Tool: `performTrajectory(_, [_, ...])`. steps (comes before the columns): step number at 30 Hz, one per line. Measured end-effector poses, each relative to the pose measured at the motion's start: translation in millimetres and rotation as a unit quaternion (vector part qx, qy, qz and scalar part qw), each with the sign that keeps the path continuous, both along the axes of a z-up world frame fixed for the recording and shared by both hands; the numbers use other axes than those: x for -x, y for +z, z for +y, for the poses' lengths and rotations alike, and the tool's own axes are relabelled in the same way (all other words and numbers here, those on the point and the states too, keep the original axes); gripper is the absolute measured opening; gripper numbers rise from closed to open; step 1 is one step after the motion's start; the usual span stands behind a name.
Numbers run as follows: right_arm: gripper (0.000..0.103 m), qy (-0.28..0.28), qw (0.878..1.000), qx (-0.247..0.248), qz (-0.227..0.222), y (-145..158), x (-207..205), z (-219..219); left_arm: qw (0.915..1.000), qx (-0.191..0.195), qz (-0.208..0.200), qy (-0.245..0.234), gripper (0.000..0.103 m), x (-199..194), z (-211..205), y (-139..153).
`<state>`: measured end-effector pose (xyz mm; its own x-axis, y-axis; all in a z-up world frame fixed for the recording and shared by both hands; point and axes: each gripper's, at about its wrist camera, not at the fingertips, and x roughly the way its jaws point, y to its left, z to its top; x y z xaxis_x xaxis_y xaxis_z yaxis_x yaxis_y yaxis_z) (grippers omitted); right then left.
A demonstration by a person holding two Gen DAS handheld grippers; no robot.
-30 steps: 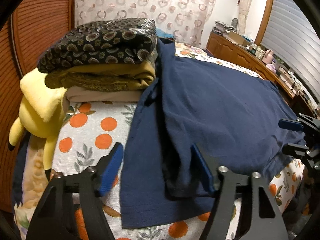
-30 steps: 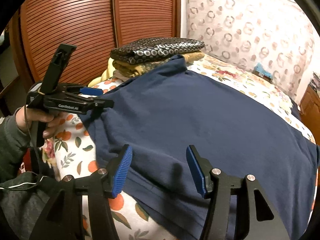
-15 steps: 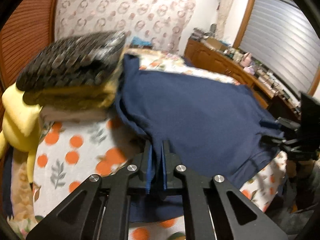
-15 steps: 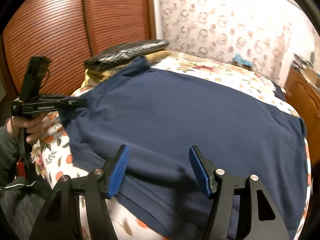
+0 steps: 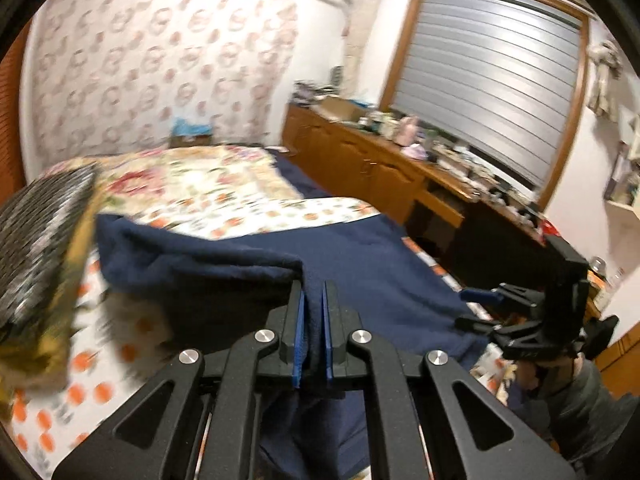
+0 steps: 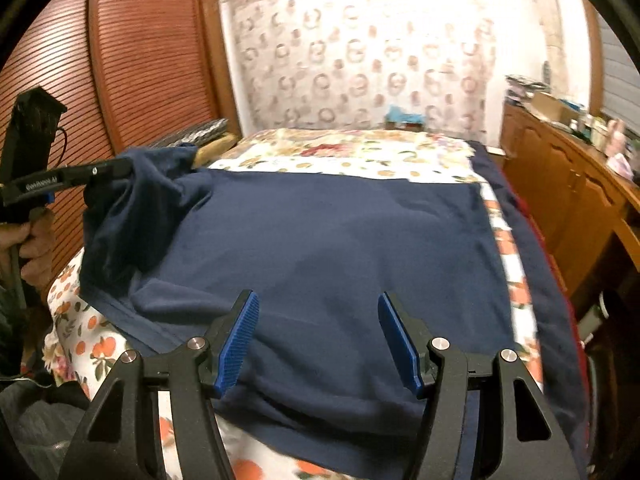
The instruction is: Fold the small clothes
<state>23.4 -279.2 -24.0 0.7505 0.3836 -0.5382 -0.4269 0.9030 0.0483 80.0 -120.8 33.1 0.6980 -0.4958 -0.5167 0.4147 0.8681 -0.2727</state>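
A navy blue T-shirt (image 6: 328, 248) lies spread on the bed. My left gripper (image 5: 313, 300) is shut on the shirt's left edge (image 5: 200, 264) and holds it lifted above the bedspread; it also shows in the right wrist view (image 6: 120, 168), with cloth hanging from it. My right gripper (image 6: 318, 336) is open and empty, its blue pads low over the shirt's near hem. It also appears in the left wrist view (image 5: 480, 300), at the shirt's right edge.
The bed has a floral and orange-print bedspread (image 6: 352, 152). A stack of folded clothes (image 5: 36, 256) sits at the bed's left. A wooden dresser (image 5: 400, 168) with clutter runs along the right wall. A slatted wooden wardrobe (image 6: 120, 72) stands at left.
My left gripper shut on the shirt's left edge, then lifted it and swung right. My right gripper stayed open and shifted right along the near hem.
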Motion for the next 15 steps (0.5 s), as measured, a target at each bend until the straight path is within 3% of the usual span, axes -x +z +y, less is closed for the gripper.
performTrajectory(8, [0.064,-0.051,0.998,-0.020,-0.013,3,20,-44,0.9955,-0.004,-0.021,-0.092,0.008,-18,-87,35])
performTrajectory(15, [0.064,-0.075,0.996,-0.030,-0.021,5,37,-40,0.9909,-0.015,-0.031,-0.130,0.009,-14,-133,53])
